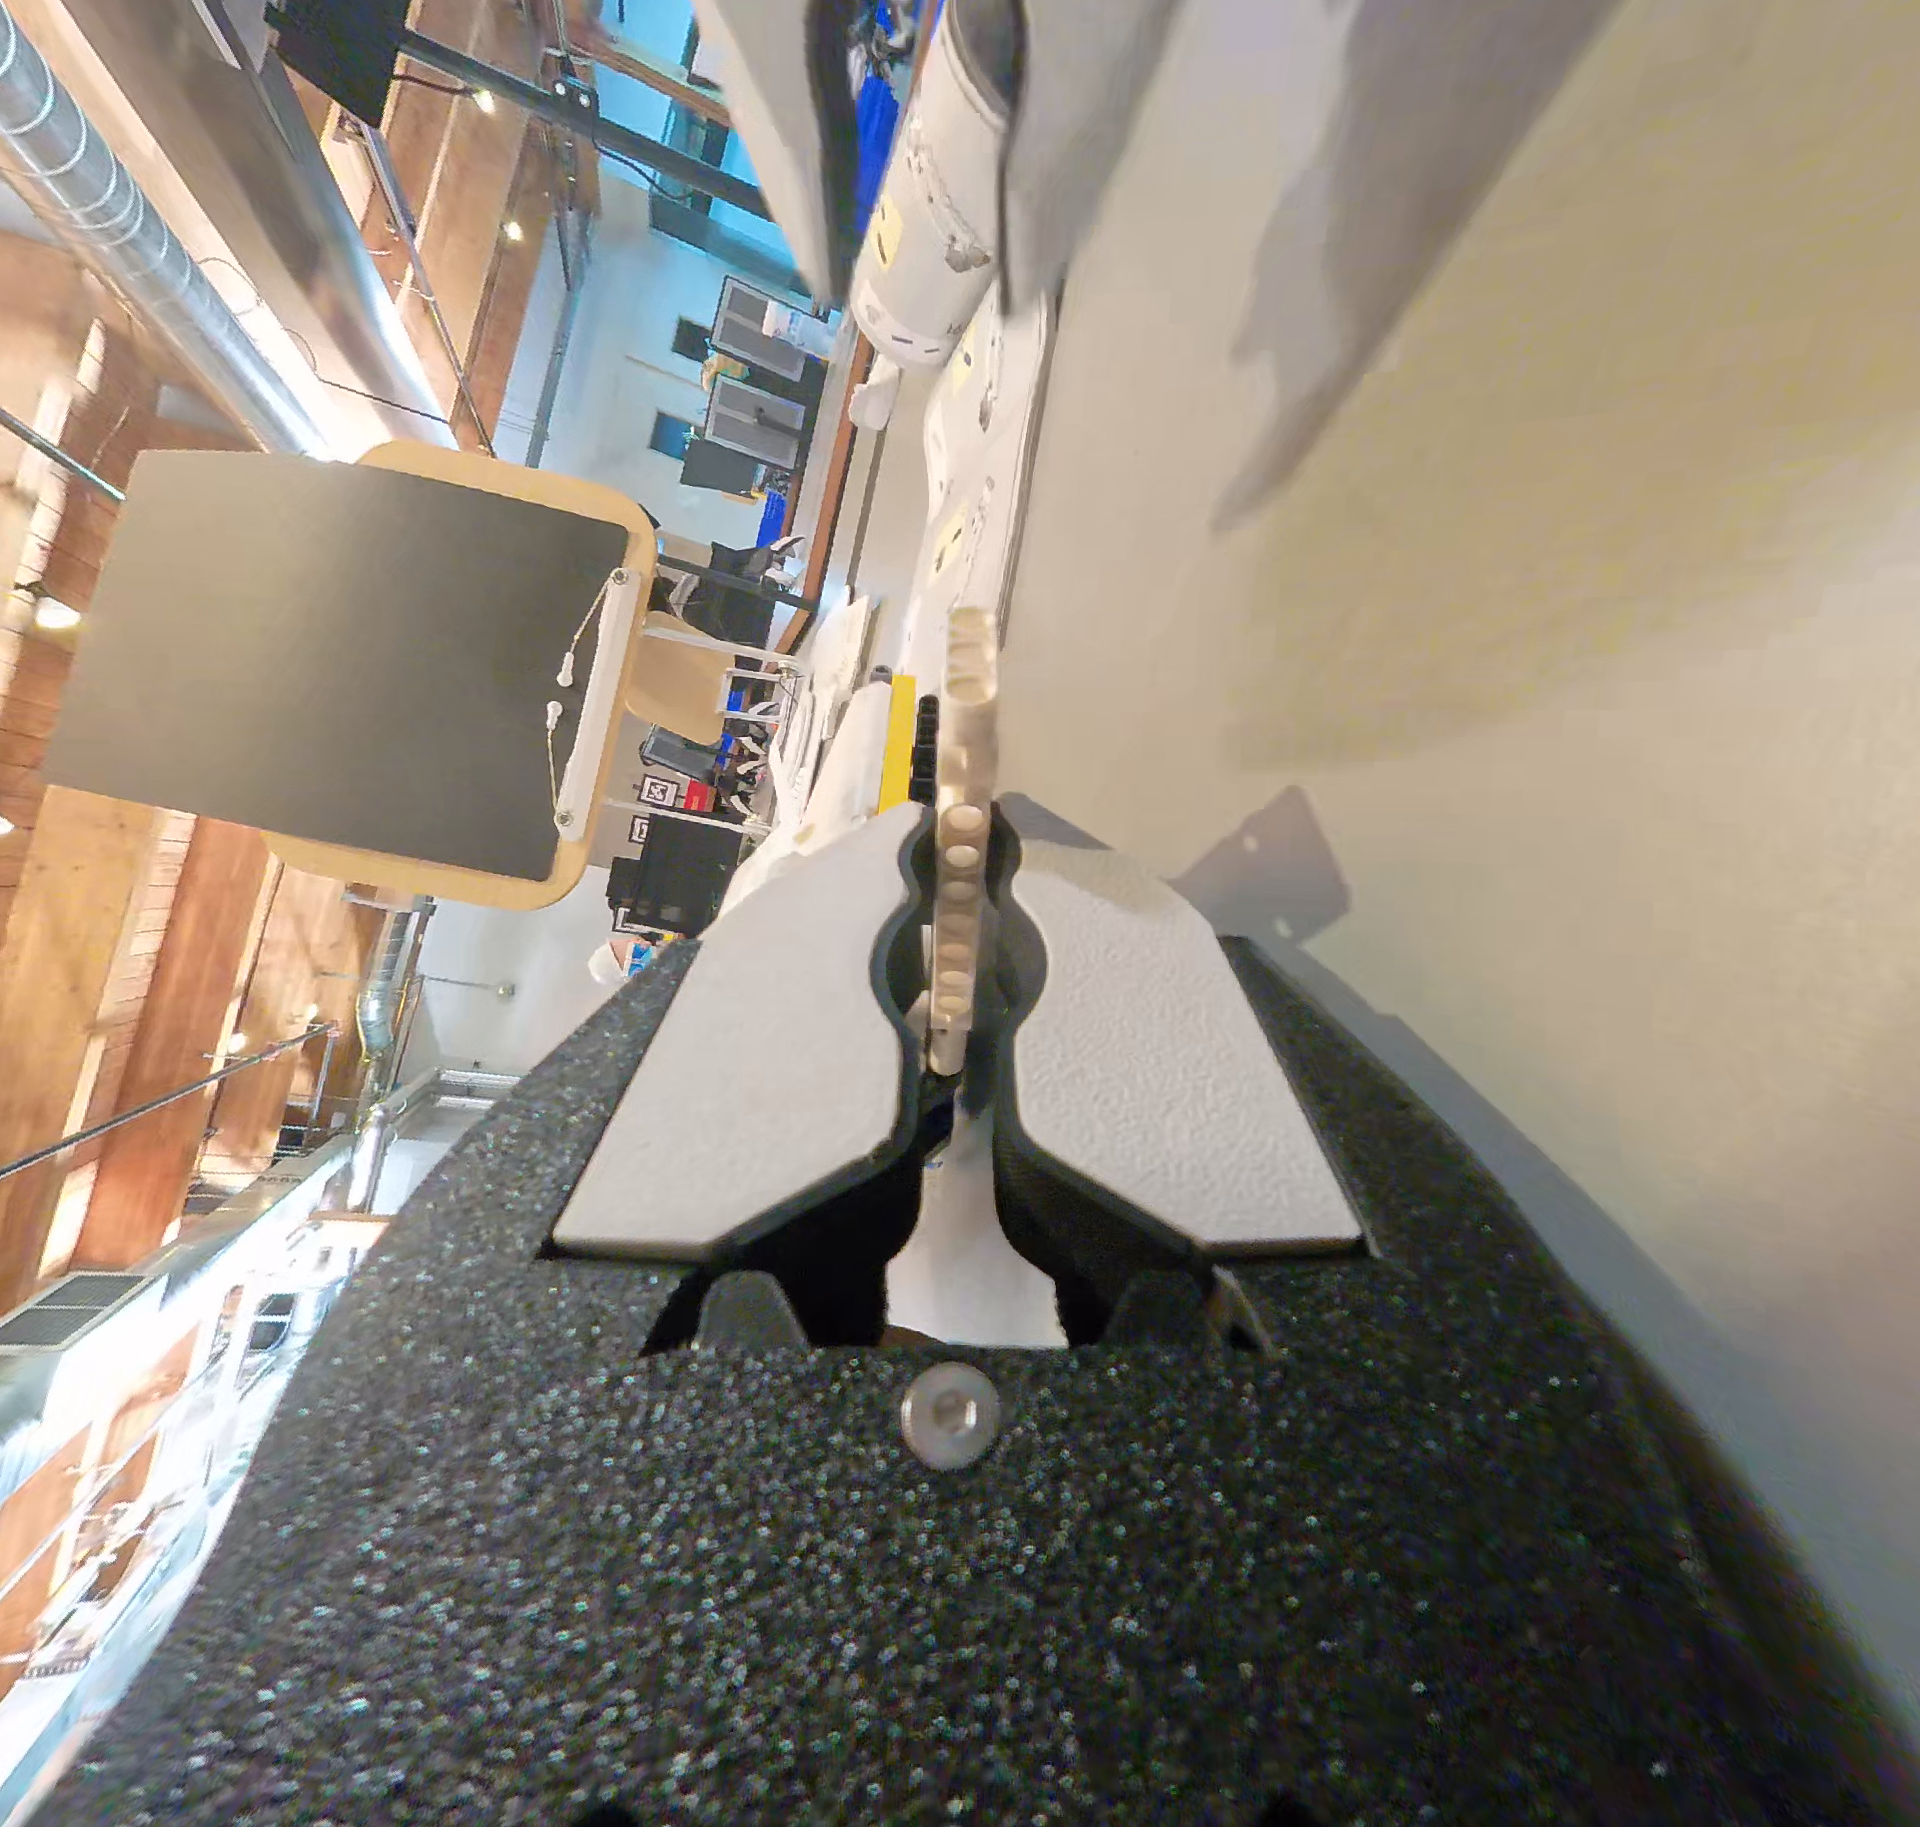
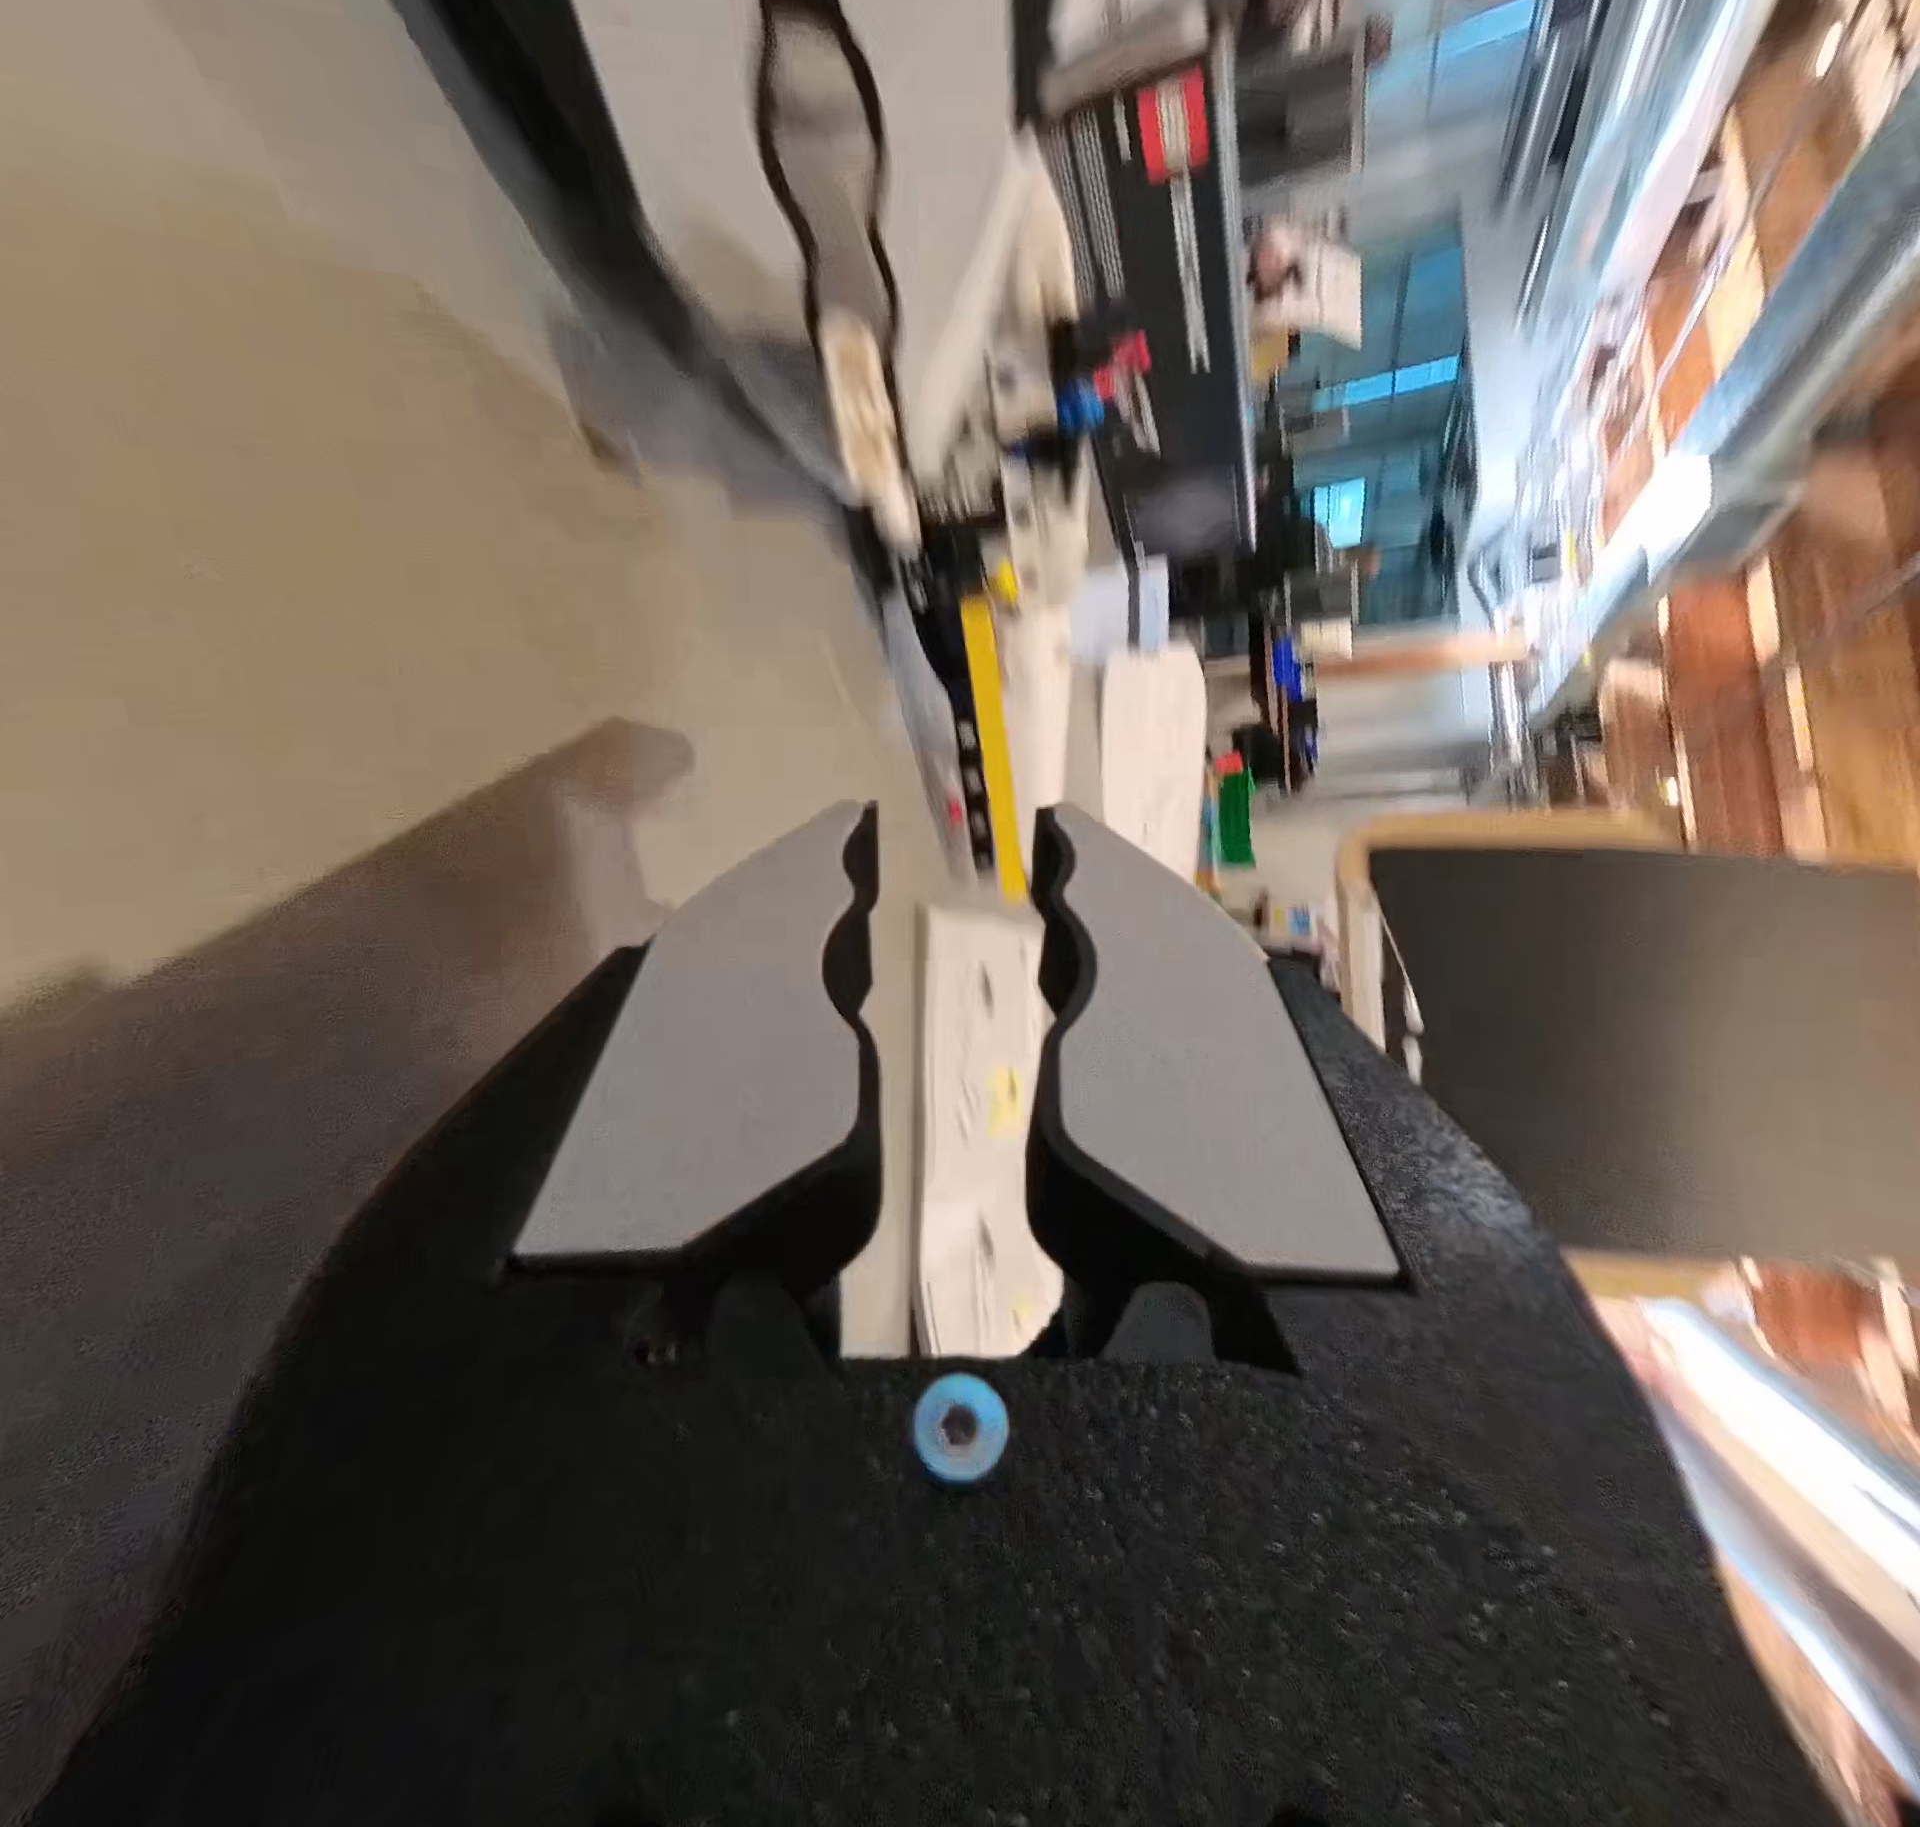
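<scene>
A pale, translucent strip with a row of round holes (image 1: 961, 904) stands edge-on between the left gripper (image 1: 962, 821) fingers, which pinch it from both sides beside the cream tabletop (image 1: 1455, 634). A yellow bar (image 1: 896, 738) and black piece lie just beyond. The right gripper (image 2: 956, 832) is spread with nothing between its pads; in its blurred view, what seems a white sheet (image 2: 977, 1102) lies beneath.

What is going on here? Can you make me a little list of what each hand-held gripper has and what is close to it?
Left hand-held gripper: shut on a thin pale strip with holes
Right hand-held gripper: open, nothing held
Surface: beige table
Ahead of both: yellow bar
Nearby: black board with a wooden frame
Right view: blurred
</scene>
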### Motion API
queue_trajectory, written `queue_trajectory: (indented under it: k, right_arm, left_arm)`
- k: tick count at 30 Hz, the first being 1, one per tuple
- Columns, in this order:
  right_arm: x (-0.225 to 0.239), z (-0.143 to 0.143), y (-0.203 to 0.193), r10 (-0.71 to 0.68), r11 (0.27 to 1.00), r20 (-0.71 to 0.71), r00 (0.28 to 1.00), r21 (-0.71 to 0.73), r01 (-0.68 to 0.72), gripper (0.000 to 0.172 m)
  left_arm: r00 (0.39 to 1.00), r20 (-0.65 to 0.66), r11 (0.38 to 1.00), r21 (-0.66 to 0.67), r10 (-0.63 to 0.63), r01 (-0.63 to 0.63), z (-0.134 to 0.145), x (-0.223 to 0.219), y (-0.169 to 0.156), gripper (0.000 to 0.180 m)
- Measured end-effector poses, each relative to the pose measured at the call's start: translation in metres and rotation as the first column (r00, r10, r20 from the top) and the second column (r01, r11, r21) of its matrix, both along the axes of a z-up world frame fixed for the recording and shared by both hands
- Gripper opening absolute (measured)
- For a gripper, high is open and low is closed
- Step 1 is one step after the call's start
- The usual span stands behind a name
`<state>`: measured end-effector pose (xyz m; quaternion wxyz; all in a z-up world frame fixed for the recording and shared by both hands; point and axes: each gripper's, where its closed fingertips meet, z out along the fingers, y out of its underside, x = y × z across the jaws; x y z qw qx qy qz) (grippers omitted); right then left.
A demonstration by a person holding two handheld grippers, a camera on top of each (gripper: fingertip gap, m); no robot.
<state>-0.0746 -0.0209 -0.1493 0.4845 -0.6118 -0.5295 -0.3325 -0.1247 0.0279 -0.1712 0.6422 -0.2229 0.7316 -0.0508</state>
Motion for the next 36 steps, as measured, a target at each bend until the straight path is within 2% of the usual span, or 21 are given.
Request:
queue_trajectory:
  k: [4,9,14,23,36]
  right_arm:
    - [-0.050,-0.011,0.021,0.170,0.985,-0.019,0.985,0.028,-0.170,0.033]
    - [-0.055,-0.024,0.040,0.201,0.980,-0.028,0.979,0.000,-0.201,0.032]
    - [-0.062,-0.023,0.047,0.225,0.974,-0.089,0.970,0.016,-0.225,0.030]
    - [-0.066,-0.020,0.047,0.281,0.960,-0.153,0.947,0.037,-0.279,0.030]
    - [-0.071,-0.020,0.046,0.340,0.940,-0.112,0.934,0.065,-0.335,0.029]
  left_arm:
    - [1.000,0.024,1.000,-0.001,-0.005,0.005,0.004,-0.002,0.000,0.009]
    - [0.991,0.122,0.994,-0.080,-0.061,0.071,0.023,-0.012,-0.006,0.011]
    - [0.963,0.240,0.965,-0.197,-0.126,0.175,0.046,-0.022,-0.010,0.011]
    - [0.966,0.186,0.954,-0.205,-0.180,0.218,0.036,-0.020,-0.017,0.010]
    - [0.967,0.138,0.960,-0.153,-0.213,0.233,0.026,-0.018,-0.022,0.009]
